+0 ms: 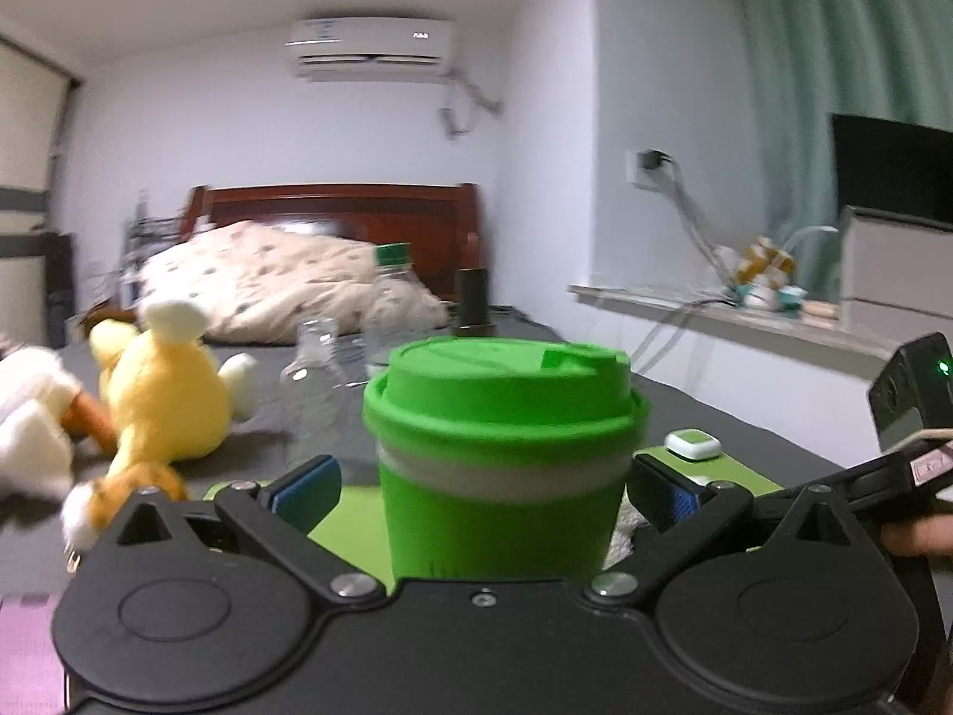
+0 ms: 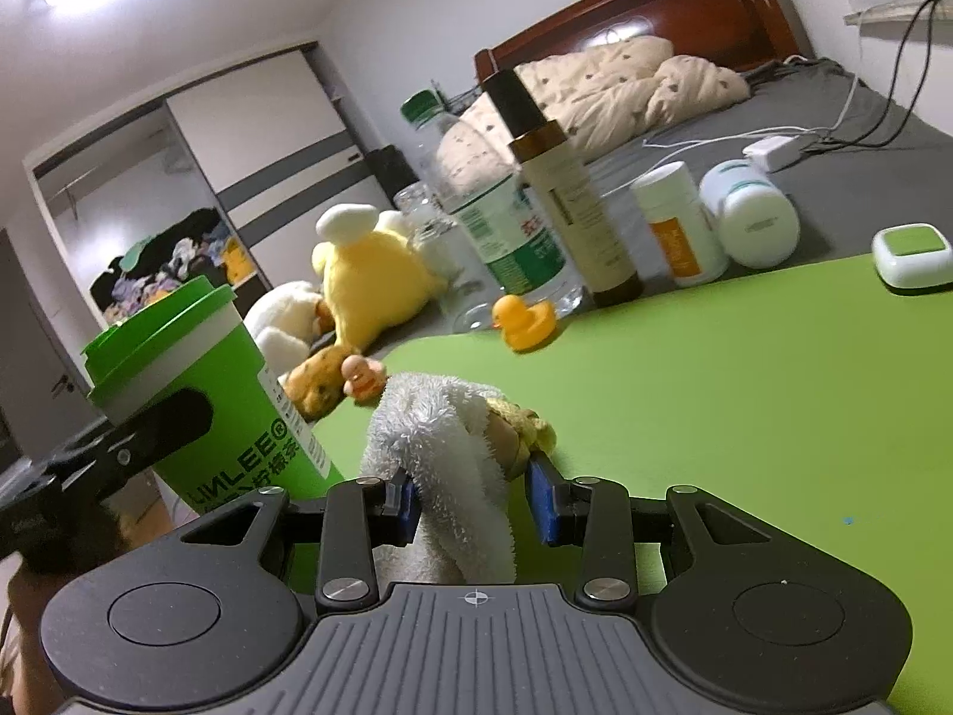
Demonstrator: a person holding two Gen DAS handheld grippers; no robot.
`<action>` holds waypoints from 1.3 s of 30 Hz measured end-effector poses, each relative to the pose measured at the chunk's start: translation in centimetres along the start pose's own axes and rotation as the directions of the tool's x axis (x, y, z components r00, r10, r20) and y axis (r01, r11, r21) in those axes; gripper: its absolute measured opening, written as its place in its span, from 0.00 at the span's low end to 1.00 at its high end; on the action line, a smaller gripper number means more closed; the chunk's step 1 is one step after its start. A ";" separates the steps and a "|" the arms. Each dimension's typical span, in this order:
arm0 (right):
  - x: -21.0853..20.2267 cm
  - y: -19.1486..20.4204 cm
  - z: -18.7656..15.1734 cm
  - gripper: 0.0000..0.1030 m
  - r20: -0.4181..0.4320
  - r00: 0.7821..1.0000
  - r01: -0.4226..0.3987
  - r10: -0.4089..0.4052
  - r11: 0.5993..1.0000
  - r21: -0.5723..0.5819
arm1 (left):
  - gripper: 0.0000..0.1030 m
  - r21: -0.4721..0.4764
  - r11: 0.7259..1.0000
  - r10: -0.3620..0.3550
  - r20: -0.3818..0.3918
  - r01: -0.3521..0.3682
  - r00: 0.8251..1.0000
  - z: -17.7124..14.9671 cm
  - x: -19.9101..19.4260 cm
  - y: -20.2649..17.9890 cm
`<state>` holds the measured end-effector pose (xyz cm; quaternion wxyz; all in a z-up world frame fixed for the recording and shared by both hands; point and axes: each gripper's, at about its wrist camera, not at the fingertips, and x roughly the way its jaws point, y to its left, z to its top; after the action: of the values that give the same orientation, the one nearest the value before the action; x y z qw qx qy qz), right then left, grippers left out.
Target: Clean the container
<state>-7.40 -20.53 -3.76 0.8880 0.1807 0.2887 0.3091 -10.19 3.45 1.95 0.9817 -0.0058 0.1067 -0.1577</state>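
Our left gripper (image 1: pixel 482 485) clamps one green cup (image 1: pixel 503 453), lid on, held upright above the green mat (image 2: pixel 744 405). Our right gripper (image 2: pixel 470 500) pinches one white cloth (image 2: pixel 441 453) just beside the cup. Beyond the mat we count two clear bottles (image 2: pixel 506 226), one brown bottle (image 2: pixel 572 202), two white jars (image 2: pixel 679 220) and one rubber duck (image 2: pixel 523 320).

We look from each gripper along its 2 fingers, low and close over the mat (image 2: pixel 744 393). Both views share the green cup (image 1: pixel 500 453), the bed and the yellow plush (image 2: pixel 369 280).
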 end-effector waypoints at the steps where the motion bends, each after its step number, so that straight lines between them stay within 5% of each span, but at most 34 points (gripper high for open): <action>1: -0.1 0.0 0.1 0.36 0.004 1.000 0.000 0.000 1.000 0.005 | 1.00 -0.008 0.999 0.035 0.002 -0.035 0.999 -0.3 -0.3 -0.3; 16: -0.9 1.0 1.0 0.36 0.030 0.999 -0.019 0.018 1.000 0.014 | 1.00 0.003 0.941 0.336 0.109 -0.338 0.936 -0.9 0.5 -5.1; 20: -1.1 1.4 1.3 0.36 0.036 0.999 -0.025 0.024 1.000 0.016 | 0.98 -0.001 0.961 0.274 0.110 -0.276 0.955 -0.7 0.9 -3.8; 24: -1.3 1.2 1.3 0.36 0.043 0.999 -0.030 0.029 0.999 0.018 | 0.79 -0.004 0.977 0.211 0.112 -0.212 0.971 -0.5 1.2 -2.5; 34: -2.0 0.5 1.2 0.36 0.070 0.997 -0.042 0.040 0.999 0.024 | 0.78 -0.013 0.999 0.051 0.116 -0.050 0.992 0.0 2.1 0.8; 37: -3.1 0.4 1.5 0.36 0.096 0.995 -0.043 0.041 0.999 0.024 | 0.78 0.025 0.997 -0.071 0.077 0.069 0.995 1.2 1.4 -2.9; 39: -4.3 0.4 1.8 0.36 0.126 0.991 -0.057 0.054 0.998 0.025 | 0.78 0.019 0.990 -0.141 0.052 0.141 0.989 1.6 2.3 -1.9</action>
<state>-9.25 -23.26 -0.48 0.8928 0.2205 0.2315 0.3175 -8.35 0.89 3.15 0.9706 -0.0100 0.0789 -0.2273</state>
